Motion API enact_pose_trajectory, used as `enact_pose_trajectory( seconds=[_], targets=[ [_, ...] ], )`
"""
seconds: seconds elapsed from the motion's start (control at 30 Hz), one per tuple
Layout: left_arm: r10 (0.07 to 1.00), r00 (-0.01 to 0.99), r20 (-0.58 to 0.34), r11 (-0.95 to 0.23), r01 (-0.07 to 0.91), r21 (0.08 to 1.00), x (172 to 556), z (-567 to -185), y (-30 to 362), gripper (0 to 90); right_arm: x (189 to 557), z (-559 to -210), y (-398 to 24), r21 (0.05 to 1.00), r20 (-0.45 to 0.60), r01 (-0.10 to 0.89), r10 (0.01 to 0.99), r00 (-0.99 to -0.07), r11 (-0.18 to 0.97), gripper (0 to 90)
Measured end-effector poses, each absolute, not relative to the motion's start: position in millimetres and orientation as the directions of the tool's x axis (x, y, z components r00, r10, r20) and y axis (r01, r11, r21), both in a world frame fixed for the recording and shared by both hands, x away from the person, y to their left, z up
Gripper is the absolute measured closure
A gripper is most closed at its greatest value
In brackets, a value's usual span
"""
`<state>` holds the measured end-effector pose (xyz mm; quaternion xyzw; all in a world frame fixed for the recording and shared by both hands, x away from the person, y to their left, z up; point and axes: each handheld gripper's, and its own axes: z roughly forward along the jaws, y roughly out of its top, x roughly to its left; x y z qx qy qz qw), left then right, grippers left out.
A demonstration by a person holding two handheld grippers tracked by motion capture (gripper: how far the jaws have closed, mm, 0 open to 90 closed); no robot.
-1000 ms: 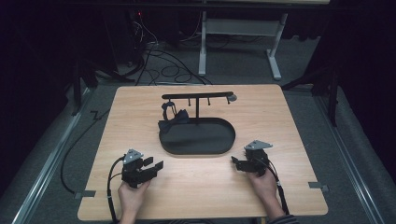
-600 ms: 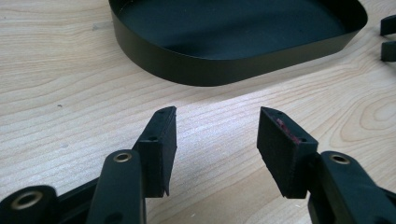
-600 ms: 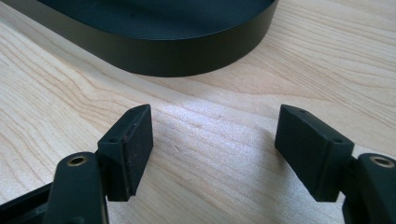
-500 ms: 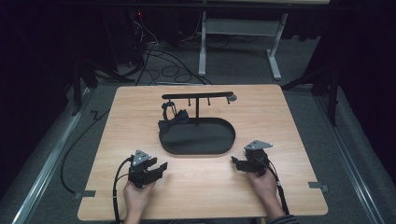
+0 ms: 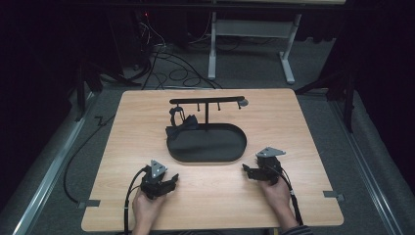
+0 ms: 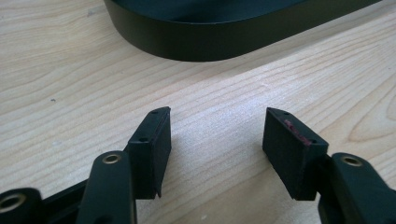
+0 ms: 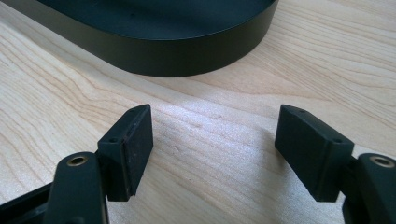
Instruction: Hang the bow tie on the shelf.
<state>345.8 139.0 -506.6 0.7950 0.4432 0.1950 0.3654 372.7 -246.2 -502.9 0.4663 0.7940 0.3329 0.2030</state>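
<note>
Left gripper [image 5: 169, 181] (jaws just widened, nothing between) has slid nearer the tray [image 5: 205, 155]

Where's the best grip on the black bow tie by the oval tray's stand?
Likely the narrow centre knot of the black bow tie, coming from above: its wings flare wide either side. It sits at the black oval tray's far-left rim, under the T-shaped black stand.

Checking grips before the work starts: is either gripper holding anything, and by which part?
Nothing is held: left gripper and right gripper are open over bare table.
</note>
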Motion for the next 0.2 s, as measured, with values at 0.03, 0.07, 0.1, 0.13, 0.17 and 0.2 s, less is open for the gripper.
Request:
enact_pose_trajectory(
  seconds=[0.03, 0.07, 0.1, 0.13, 0.17, 0.2],
  targets=[
    [0.847, 0.532, -0.016, -0.339, 0.563, 0.754, 345.5, -506.7, 138.8, 41.8, 372.7, -502.9, -246.2, 0.718, -0.012, 0.606, 0.876, -0.482, 0.343, 29.3],
    [0.846, 0.533, -0.017, -0.339, 0.563, 0.754, 345.5, -506.8, 138.7, 41.4, 372.7, -502.9, -246.1, 0.718, -0.012, 0.606, 0.876, -0.482, 0.343, 29.4],
    [0.846, 0.533, -0.017, -0.339, 0.563, 0.754, 345.5, -506.8, 138.7, 40.0, 372.7, -502.9, -246.1, 0.718, -0.012, 0.606, 0.876, -0.482, 0.343, 29.4],
    [0.843, 0.538, -0.021, -0.34, 0.561, 0.754, 345.7, -507.0, 138.4, 40.0, 372.7, -502.9, -246.1, 0.718, -0.012, 0.606, 0.876, -0.482, 0.343, 29.4],
    [0.84, 0.542, -0.019, -0.345, 0.56, 0.753, 345.7, -507.0, 138.1, 38.4, 372.7, -502.9, -246.1, 0.718, -0.012, 0.606, 0.876, -0.482, 0.343, 29.4],
    [0.839, 0.544, -0.02, -0.346, 0.561, 0.752, 345.7, -507.0, 137.9, 37.3, 372.7, -502.9, -246.1, 0.718, -0.012, 0.606, 0.877, -0.481, 0.342, 29.4]
  ],
)
